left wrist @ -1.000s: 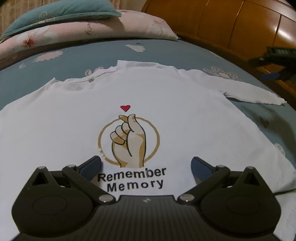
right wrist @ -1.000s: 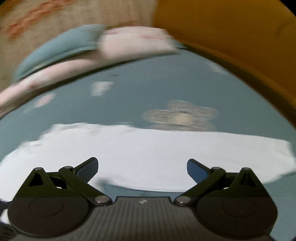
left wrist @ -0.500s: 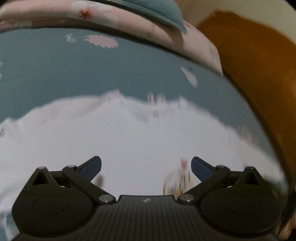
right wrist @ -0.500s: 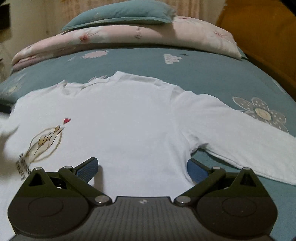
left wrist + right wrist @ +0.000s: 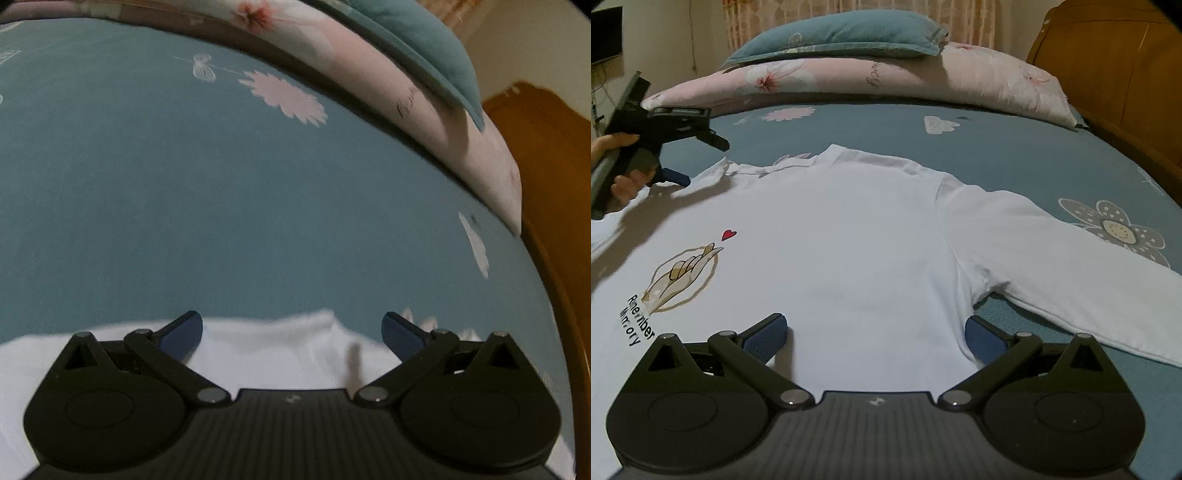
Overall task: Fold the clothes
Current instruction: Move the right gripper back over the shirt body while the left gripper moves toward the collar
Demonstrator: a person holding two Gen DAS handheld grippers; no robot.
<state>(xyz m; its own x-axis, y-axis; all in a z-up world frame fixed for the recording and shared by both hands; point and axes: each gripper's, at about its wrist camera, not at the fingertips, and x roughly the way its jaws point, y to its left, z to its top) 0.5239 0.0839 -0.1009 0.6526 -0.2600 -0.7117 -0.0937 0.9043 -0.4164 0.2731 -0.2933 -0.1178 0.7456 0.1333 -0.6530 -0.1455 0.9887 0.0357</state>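
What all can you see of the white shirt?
The shirt is white, soft-looking knit, long-sleeved, lying flat and face-up on the bed, collar away from the right camera. Its print: a finger-heart hand in a tan ring, a red heart above, black text below. One sleeve stretches sideways. Nothing grips it; the open left gripper is near one shoulder, the open right gripper over the body.

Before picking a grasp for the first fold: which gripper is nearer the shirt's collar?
Left. The left gripper hovers beside the collar; the right gripper is down by the armpit.
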